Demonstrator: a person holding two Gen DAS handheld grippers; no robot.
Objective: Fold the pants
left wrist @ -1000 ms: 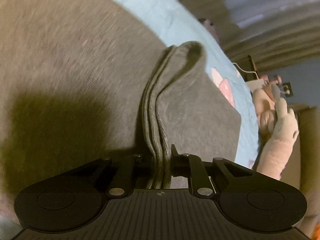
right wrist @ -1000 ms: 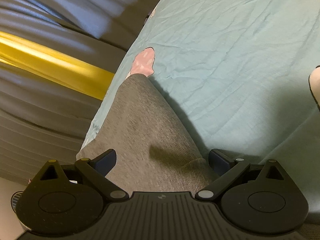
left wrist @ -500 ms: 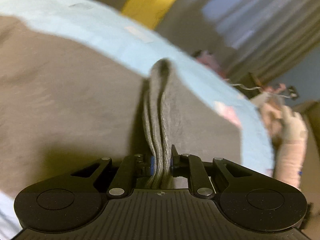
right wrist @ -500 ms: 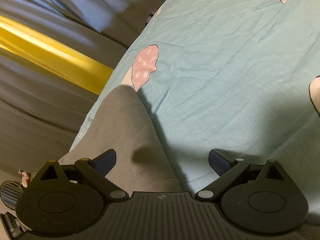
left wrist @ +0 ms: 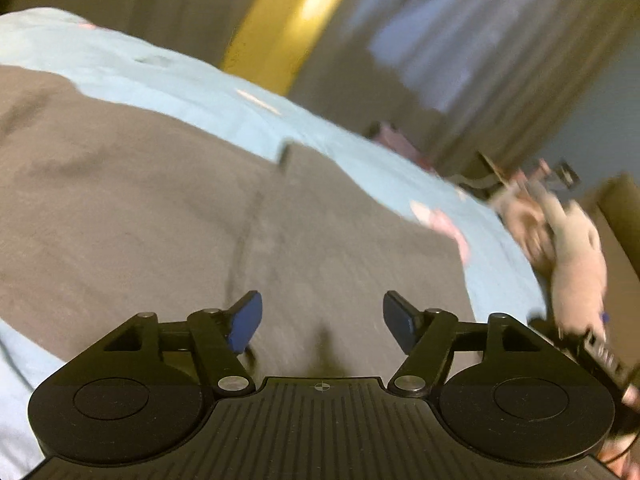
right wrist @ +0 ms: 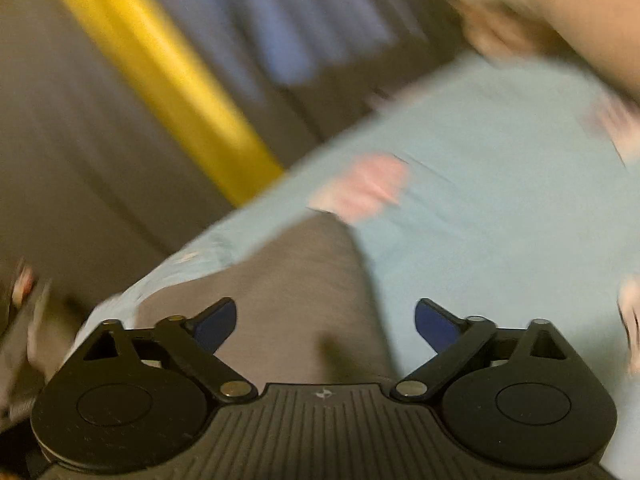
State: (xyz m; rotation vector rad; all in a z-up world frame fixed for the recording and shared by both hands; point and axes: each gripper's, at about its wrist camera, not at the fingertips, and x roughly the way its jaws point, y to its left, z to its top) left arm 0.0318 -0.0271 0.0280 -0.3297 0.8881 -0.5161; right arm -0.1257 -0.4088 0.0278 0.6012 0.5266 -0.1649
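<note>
The grey pants (left wrist: 160, 208) lie flat on the light blue bedsheet (left wrist: 192, 84), with a fold edge running up the middle. My left gripper (left wrist: 322, 322) is open just above the cloth and holds nothing. In the right wrist view a narrow grey end of the pants (right wrist: 288, 280) lies on the sheet (right wrist: 500, 200). My right gripper (right wrist: 325, 326) is open above that end and holds nothing. Both views are blurred by motion.
A yellow band (left wrist: 288, 24) and grey curtains stand behind the bed. The person's other arm and hand (left wrist: 576, 248) show at the right of the left wrist view. Pink prints (right wrist: 364, 188) dot the sheet.
My left gripper has opened and let go of the folded pants edge, which now lies flat. Both grippers have tilted up, away from the bed, showing more of the curtains.
</note>
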